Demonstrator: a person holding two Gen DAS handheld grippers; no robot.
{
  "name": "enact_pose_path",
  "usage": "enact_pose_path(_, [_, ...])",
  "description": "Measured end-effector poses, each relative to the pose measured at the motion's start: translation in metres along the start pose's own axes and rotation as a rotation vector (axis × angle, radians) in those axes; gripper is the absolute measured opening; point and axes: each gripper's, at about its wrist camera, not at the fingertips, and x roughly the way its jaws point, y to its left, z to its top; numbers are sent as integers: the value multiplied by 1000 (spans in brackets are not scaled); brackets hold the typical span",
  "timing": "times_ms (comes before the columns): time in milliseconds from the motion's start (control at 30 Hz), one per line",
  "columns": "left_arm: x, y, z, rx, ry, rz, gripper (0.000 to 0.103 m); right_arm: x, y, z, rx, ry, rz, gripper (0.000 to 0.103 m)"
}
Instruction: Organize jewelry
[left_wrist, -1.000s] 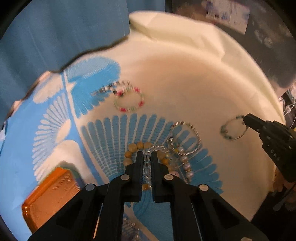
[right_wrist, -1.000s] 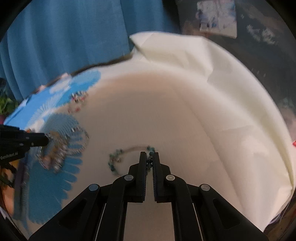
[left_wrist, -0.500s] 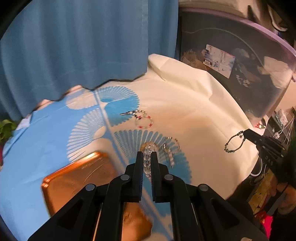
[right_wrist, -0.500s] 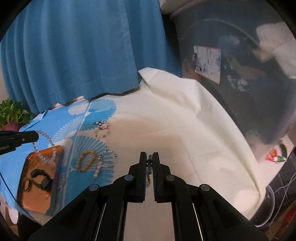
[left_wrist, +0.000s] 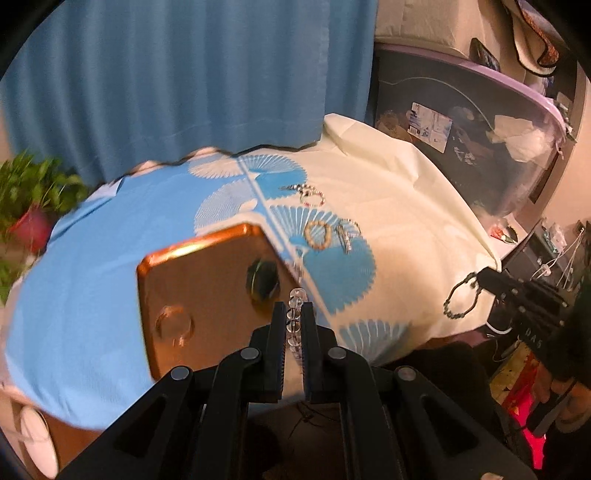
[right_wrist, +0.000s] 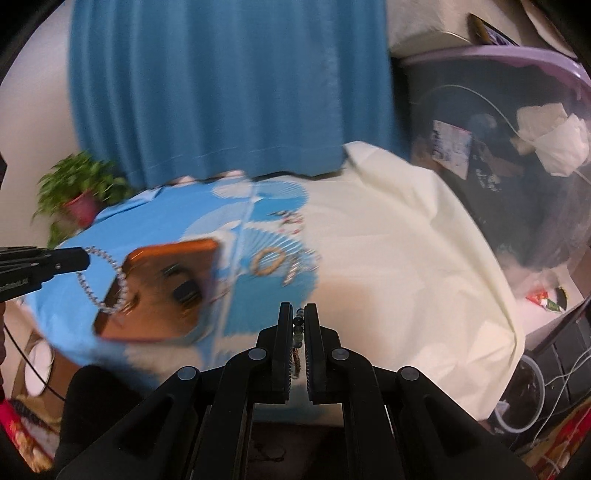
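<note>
Grippers aloft: your left gripper (left_wrist: 294, 314) clamps a clear bead bracelet (left_wrist: 293, 321) above the copper tray (left_wrist: 207, 295); your right gripper (right_wrist: 299, 314) pinches a dark bead bracelet (left_wrist: 461, 297) beside the worktop (left_wrist: 406, 229).

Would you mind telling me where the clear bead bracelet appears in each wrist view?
Left wrist view: clear bead bracelet low centre, pinched in the left claw.
Right wrist view: hanging at far left from that claw's tip.
Shared landmark: the copper tray.
</note>
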Motion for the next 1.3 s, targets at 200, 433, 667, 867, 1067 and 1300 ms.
enact_pose_path(200, [-30, 6, -41, -24, -18, 18, 5, -26, 49, -34, -71, 26, 73, 6])
enact_pose_path(433, [-46, 11, -61, -39, -32, 33, 5, -45, 86, -54, -141, 36, 124, 6])
enact_pose_path(667, [-51, 16, -73, -52, -38, 65, 5, -48, 100, -58, -166, 40, 142, 6])
enact_pose_path(867, [-52, 20, -74, -68, -53, 100, 5, -45, 106, -60, -182, 53, 143, 6])
enact_pose_path(1067, [-53, 26, -73, -73, -69, 133, 5, -42, 111, -56, -190, 53, 142, 6])
enact_pose_path(1300, [-47, 38, -74, -80, -73, 146, 5, -28, 123, -53, -211, 77, 145, 6])
